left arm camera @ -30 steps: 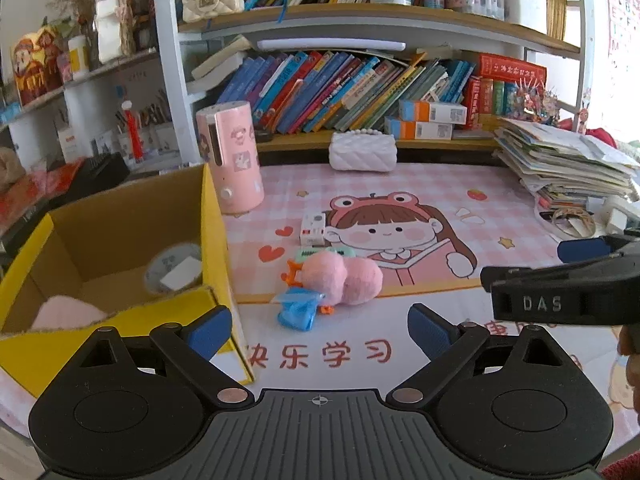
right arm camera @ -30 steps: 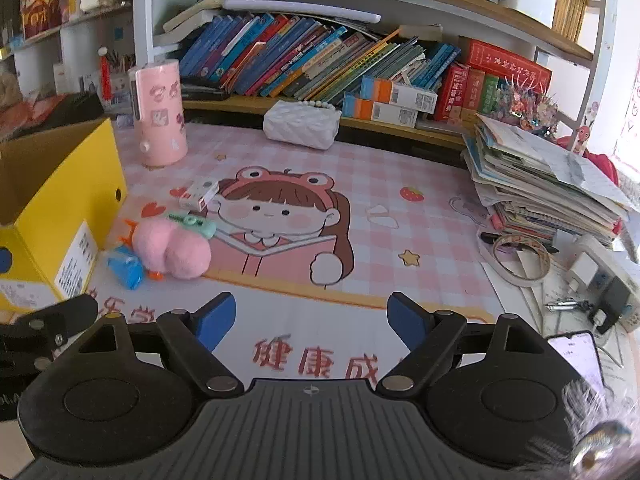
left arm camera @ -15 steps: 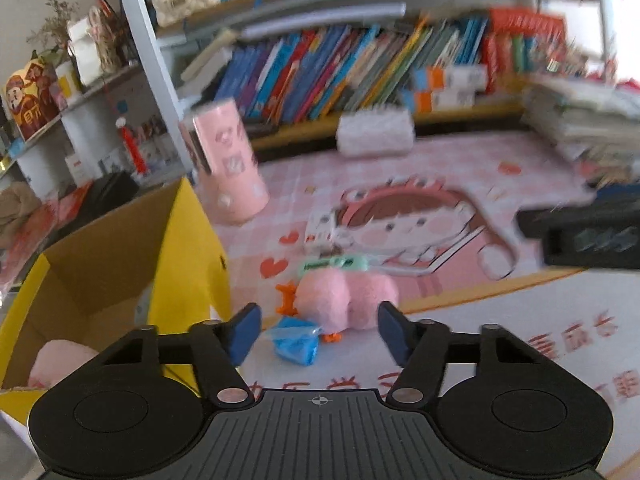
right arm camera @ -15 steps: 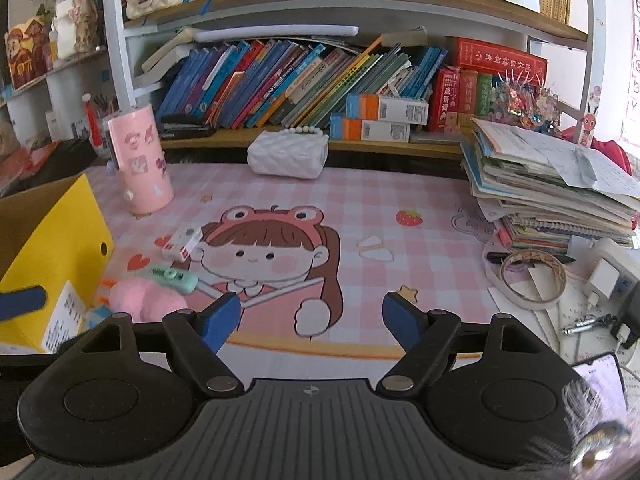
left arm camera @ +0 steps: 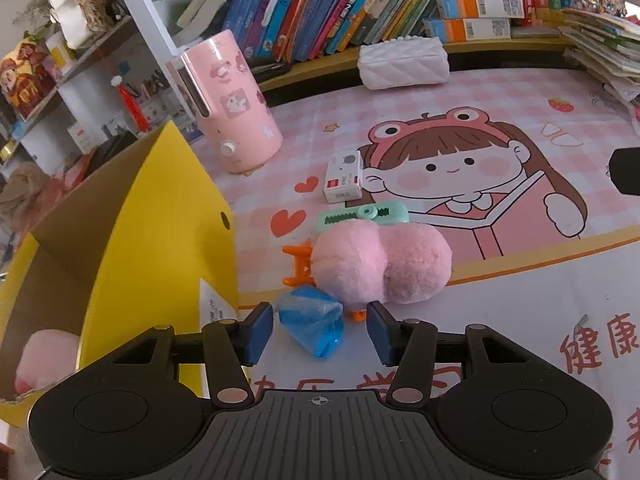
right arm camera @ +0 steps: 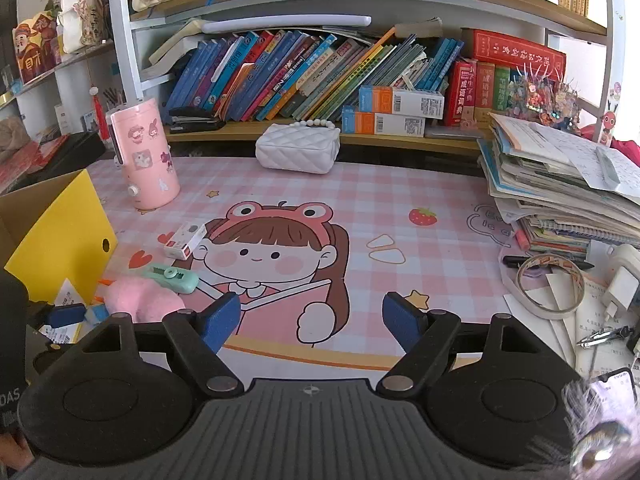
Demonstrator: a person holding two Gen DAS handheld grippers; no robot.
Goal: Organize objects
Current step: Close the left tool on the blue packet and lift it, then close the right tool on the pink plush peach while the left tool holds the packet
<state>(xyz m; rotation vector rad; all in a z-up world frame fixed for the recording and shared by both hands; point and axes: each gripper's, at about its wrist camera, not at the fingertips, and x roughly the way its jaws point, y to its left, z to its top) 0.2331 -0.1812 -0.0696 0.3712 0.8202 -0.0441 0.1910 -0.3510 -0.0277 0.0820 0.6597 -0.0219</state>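
Background only: shelf (right arm camera: pixel 360 0) packed with leaning books (right arm camera: pixel 304 76), white quilted purse (right arm camera: pixel 298 152) at the mat's far edge, paper stack (right arm camera: pixel 560 184) far right, tape roll (right arm camera: pixel 550 290) and charger (right arm camera: pixel 622 290) just beside it, pink checked cartoon mat (right arm camera: pixel 400 184) underneath.

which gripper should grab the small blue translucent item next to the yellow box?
Left. The left gripper already straddles the blue translucent item, jaws just closing, pads not yet pressing. The right gripper hangs open over the cartoon desk mat, away from it.
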